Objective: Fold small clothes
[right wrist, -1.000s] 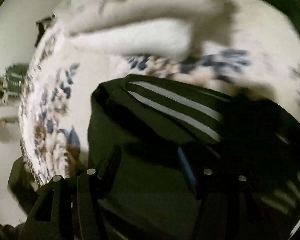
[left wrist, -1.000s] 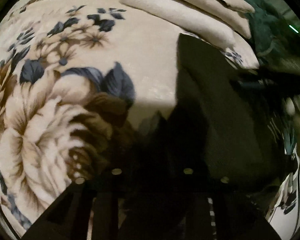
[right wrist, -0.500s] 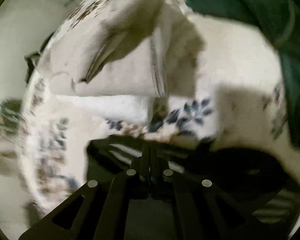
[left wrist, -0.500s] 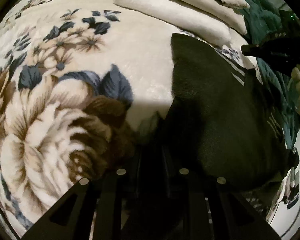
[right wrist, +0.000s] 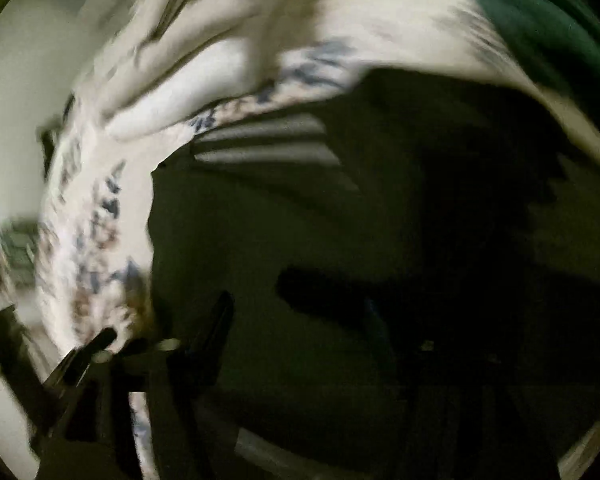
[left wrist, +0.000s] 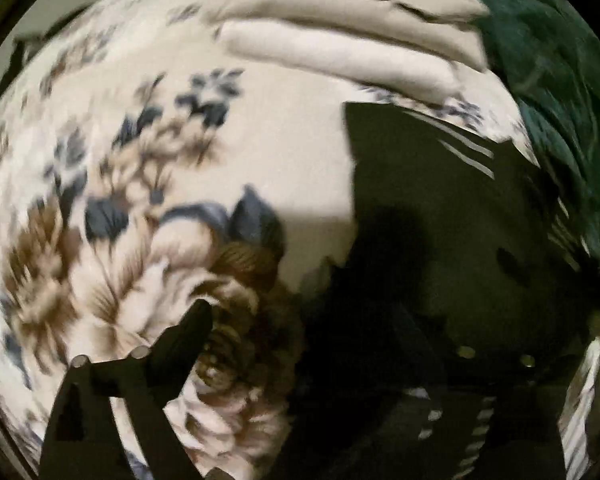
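On the flowered blanket (left wrist: 292, 152) lies the black garment with white stripes (left wrist: 440, 208), flat, near its right side. Both tools have just been opening. The left tool (left wrist: 312, 320) stands released above the near left edge of the garment, nothing pressed between its fingers. The right tool (right wrist: 300, 320) also stands released over the dark cloth. Beyond, folded beige clothes (left wrist: 340, 44) rest at the far side, beside a green cloth (left wrist: 548, 80).
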{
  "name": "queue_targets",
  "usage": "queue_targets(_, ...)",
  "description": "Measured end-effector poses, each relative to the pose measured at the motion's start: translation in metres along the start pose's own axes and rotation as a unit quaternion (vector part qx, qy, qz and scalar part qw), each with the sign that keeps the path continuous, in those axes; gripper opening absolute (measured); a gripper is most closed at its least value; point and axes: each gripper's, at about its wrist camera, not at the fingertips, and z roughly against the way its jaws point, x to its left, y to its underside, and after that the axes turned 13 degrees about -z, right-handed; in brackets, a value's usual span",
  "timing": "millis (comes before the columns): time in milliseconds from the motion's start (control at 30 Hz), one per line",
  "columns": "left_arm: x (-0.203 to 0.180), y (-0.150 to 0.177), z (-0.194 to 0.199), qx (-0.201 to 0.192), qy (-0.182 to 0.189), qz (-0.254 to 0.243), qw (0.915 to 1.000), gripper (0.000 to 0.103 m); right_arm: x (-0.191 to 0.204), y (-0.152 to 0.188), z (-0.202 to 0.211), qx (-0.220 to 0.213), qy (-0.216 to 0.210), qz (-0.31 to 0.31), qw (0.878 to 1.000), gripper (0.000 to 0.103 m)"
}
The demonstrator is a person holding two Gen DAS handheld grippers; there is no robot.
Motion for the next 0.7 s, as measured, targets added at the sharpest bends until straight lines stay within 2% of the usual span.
queue_targets(33, -0.007, -0.001, 0.006, -0.002, -0.005, -0.016, 0.9999, 0.093, -0.018, 0.018, 0.016, -0.011, -0.002, -0.022, 1.000, 0.090)
queue_targets(167, -0.034, -0.001, 0.026, -0.006, -0.004, -0.066, 0.9978, 0.093, -0.088, 0.085, 0.080, -0.044, 0.051, -0.089, 0.994, 0.090)
queue_targets(300, -0.080, 0.025, 0.044, 0.016, 0.034, -0.100, 0.9943, 0.093, -0.157, 0.139, 0.151, -0.045, 0.095, -0.158, 0.982, 0.090)
queue_targets(333, -0.092, 0.035, 0.049, 0.025, 0.049, -0.105, 0.9929, 0.093, -0.176, 0.155, 0.170, -0.047, 0.108, -0.170, 0.978, 0.090)
queue_targets(467, -0.169, 0.089, 0.064, 0.063, 0.110, -0.133, 0.9830, 0.093, -0.250, 0.182, 0.221, -0.039, 0.134, -0.191, 0.972, 0.090)
queue_targets(600, -0.259, 0.160, 0.070, 0.107, 0.150, -0.165, 0.9690, 0.093, -0.318, 0.200, 0.245, -0.027, 0.127, -0.200, 0.971, 0.090)
queue_targets(700, -0.321, 0.214, 0.064, 0.150, 0.186, -0.176, 0.9549, 0.093, -0.347, 0.194, 0.253, -0.023, 0.120, -0.186, 0.975, 0.090)
